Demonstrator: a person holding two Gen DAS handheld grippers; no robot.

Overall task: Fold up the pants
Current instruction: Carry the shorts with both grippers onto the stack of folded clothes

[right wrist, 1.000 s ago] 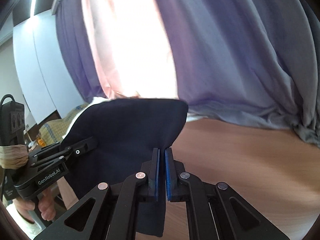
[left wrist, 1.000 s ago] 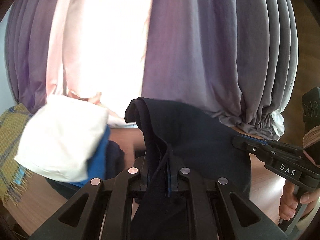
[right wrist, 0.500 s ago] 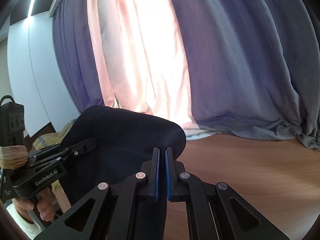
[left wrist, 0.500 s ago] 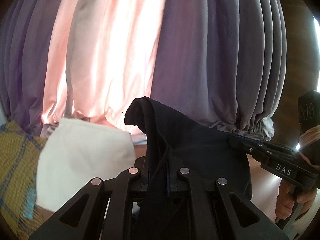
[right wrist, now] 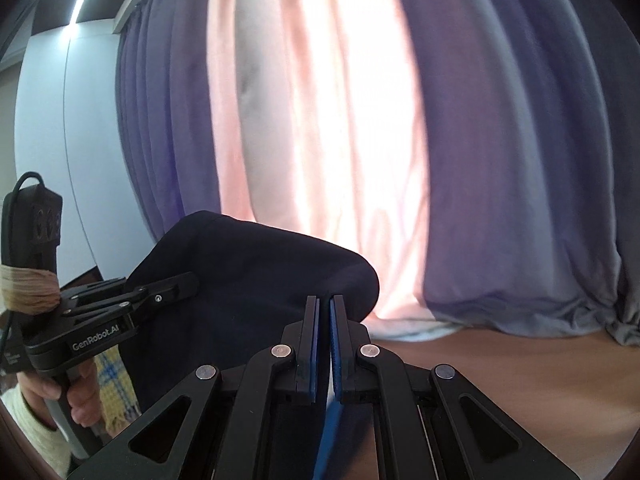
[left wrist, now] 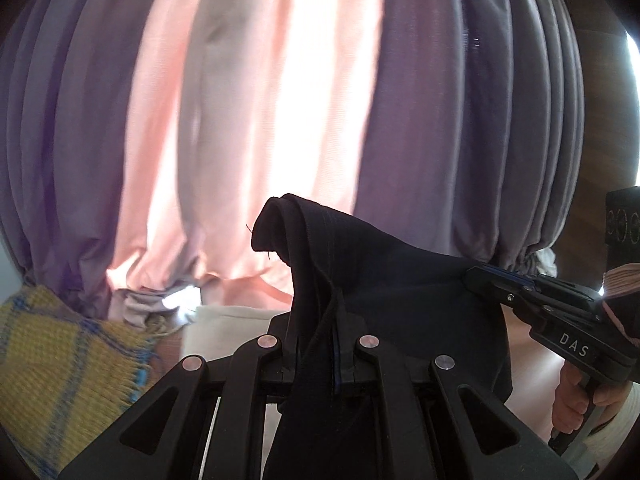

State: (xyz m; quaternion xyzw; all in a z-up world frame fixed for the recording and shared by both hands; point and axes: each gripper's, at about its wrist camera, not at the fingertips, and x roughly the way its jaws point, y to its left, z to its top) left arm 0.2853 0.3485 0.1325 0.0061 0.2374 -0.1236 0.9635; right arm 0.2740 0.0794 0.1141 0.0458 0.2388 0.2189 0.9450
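in front of the purple and pink curtain (left wrist: pixel 304 112), the dark pants (left wrist: pixel 392 300) hang stretched in the air between both tools. the left gripper (left wrist: pixel 318 344) has its jaws clamped on one bunched edge; the right gripper (right wrist: pixel 323 344) pinches the other. a yellow plaid cloth (left wrist: pixel 60 360) lies at left.

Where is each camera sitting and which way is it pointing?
Left wrist: on the left gripper, looking along its fingers at the dark pants and curtain; the right gripper and hand show at right.
Right wrist: on the right gripper, facing the same curtain over a wooden table; the left gripper shows at left.
Shared: pants, curtain, each other's gripper.
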